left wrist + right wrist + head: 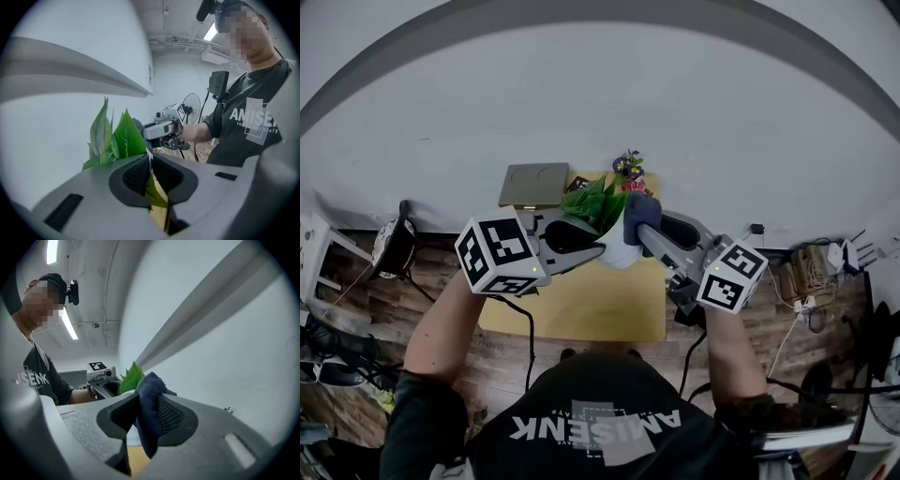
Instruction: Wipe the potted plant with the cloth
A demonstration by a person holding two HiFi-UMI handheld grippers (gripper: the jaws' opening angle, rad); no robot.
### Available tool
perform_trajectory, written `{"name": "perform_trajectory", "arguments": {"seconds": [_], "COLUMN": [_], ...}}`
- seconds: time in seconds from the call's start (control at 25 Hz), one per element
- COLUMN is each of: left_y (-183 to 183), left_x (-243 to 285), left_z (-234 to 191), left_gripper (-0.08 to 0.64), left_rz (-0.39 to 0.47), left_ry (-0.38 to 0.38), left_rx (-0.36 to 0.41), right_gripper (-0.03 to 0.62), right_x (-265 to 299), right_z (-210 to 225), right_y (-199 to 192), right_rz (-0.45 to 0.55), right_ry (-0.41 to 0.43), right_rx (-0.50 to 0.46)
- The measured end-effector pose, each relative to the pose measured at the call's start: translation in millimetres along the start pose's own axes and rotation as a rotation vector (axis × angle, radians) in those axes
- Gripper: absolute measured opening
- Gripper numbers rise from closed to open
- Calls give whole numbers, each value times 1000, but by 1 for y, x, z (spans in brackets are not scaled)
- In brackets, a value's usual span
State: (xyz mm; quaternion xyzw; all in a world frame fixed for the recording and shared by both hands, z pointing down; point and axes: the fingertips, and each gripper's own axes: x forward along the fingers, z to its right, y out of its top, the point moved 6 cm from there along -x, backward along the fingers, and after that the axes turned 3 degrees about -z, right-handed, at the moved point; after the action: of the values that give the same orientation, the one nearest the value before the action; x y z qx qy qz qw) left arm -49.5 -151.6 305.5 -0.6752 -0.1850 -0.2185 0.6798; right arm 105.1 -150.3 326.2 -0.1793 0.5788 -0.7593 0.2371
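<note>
My left gripper: jaws narrow, pinching a green leaf of the plant. My right gripper: jaws clamped on the cloth, which is dark blue, bunched, and just beside the leaves on their right. The plant stands in a white pot at the far edge of the yellow mat, near the wall.

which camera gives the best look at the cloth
The right gripper view: the dark blue cloth fills the middle, pinched in the jaws of the right gripper. The head view shows it small, bunched at that gripper's tip beside the plant leaves. The left gripper view shows only a dark sliver behind the leaves, probably the cloth.
</note>
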Motion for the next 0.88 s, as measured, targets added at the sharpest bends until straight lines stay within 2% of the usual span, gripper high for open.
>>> {"name": "perform_trajectory", "arguments": {"seconds": [0.2,0.52,0.72,0.88], "left_y": [2,1,-3,-7], "left_x": [4,10,4,-1], "left_z": [-19,-41,-54,-60], "left_gripper": [25,20,18,18], "left_rz": [-11,-11,20,16], "left_ry": [28,67,43,76], "left_rx": [-92,-190,-268,-283], "right_gripper": [113,114,114,114], "right_x": [6,20,31,42], "right_z": [-2,-5,-9,-17], "right_y": [-2,-7,-9,-12], "right_rz": [-17,-51,-71,-98], "right_ry": [-36,-80,-121,-117], "right_rx": [-43,-110,-173,-218]}}
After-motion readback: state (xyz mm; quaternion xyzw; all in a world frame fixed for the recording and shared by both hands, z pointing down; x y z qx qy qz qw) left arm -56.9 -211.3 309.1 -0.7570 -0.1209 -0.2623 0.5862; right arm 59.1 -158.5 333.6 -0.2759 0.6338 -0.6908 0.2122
